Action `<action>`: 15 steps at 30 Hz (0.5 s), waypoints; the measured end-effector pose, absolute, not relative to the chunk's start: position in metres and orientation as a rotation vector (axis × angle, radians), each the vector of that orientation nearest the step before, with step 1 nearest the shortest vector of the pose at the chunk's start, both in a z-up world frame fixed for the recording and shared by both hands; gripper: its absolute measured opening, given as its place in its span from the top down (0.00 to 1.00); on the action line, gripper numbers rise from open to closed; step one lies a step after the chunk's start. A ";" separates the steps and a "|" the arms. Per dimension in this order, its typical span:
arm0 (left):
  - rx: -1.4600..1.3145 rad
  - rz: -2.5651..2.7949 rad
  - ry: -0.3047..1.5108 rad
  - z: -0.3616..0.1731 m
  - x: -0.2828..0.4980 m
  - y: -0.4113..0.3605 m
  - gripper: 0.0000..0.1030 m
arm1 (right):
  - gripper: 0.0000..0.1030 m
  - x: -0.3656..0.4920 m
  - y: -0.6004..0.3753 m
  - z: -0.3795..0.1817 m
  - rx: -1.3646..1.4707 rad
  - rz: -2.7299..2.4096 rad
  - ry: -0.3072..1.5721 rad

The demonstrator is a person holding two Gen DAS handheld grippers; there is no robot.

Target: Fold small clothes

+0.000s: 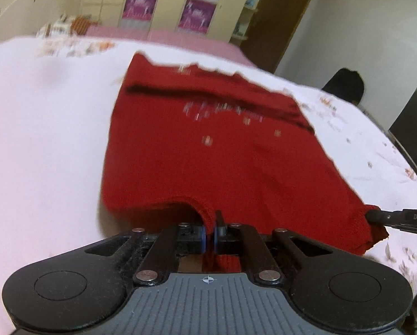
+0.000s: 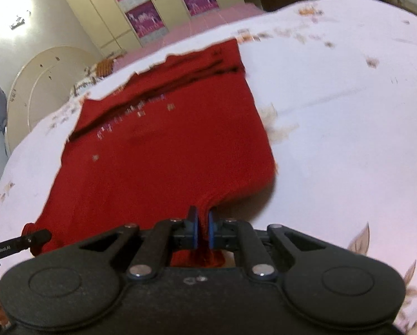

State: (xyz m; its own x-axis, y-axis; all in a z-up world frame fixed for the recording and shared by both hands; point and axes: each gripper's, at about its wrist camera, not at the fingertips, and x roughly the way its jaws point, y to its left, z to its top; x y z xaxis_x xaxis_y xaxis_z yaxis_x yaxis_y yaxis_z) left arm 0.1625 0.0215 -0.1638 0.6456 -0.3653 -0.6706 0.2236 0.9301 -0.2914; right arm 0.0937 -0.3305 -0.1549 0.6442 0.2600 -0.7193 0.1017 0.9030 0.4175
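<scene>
Red knitted garment (image 1: 208, 145): flat on white flowered bedsheet (image 1: 46, 128), long axis 6 to 12 o'clock, near edge at 6. Left gripper (image 1: 210, 236) and right gripper (image 2: 202, 230): each clenched on a near corner.

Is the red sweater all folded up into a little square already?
No, the red sweater lies spread out flat on the white sheet, with both grippers pinching its near edge.

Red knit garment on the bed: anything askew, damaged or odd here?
Nothing stands out. The red knit garment lies mostly flat on the floral sheet, its near edge pinched by the left gripper and right gripper. Blur hides fine detail.
</scene>
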 end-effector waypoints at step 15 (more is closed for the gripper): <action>-0.232 -0.259 0.626 -0.146 0.283 0.009 0.95 | 0.93 0.207 -0.337 -0.133 0.427 0.097 0.701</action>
